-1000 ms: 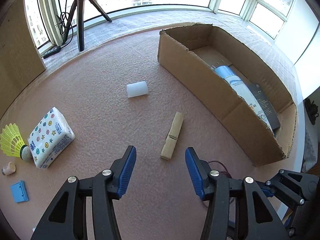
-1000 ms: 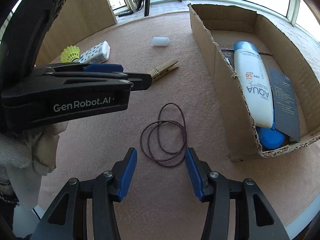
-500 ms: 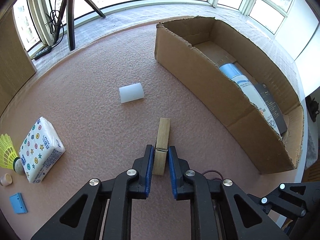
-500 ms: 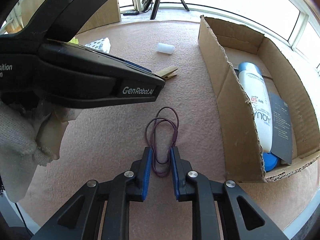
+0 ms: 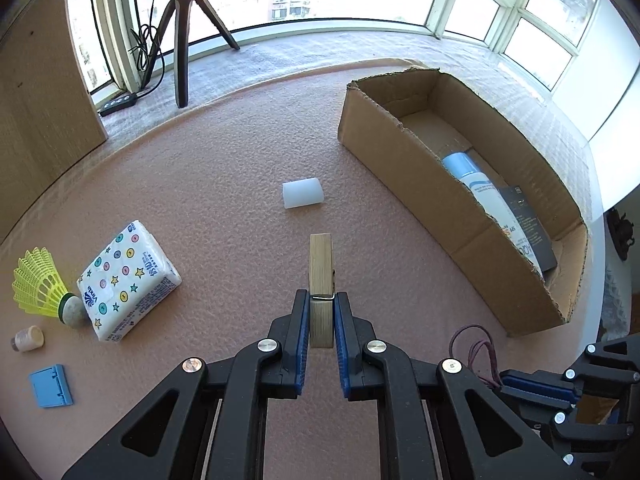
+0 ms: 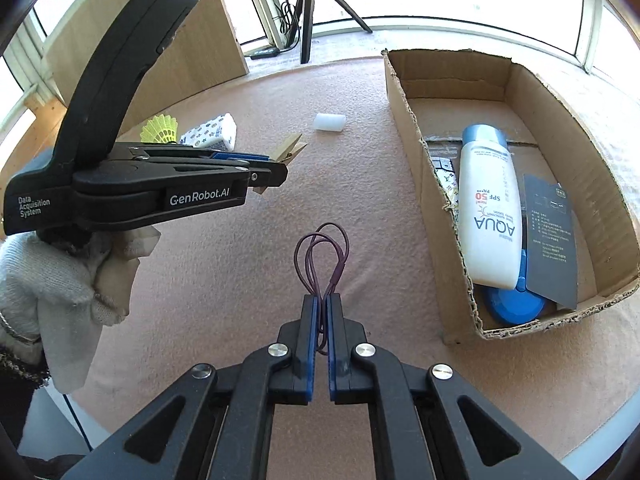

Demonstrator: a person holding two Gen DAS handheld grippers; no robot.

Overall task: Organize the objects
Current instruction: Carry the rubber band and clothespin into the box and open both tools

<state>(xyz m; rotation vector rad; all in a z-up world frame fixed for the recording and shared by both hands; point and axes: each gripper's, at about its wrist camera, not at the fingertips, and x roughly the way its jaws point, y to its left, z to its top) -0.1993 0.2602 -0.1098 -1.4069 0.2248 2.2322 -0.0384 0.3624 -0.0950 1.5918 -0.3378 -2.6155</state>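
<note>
The left gripper (image 5: 322,316) is clamped on the wooden clothespin (image 5: 321,276) near its spring end, a stiff, light piece that should carry steadily. The right gripper (image 6: 320,312) pinches the limp hair ties (image 6: 322,254), which dangle forward; both hang above the surface (image 5: 224,184) beside the cardboard box (image 6: 416,152)

Tan clothespin (image 5: 321,272); purple elastic loops (image 6: 321,258); yellow shuttlecock (image 5: 38,282); star-dotted white tissue pack (image 5: 127,279).
</note>
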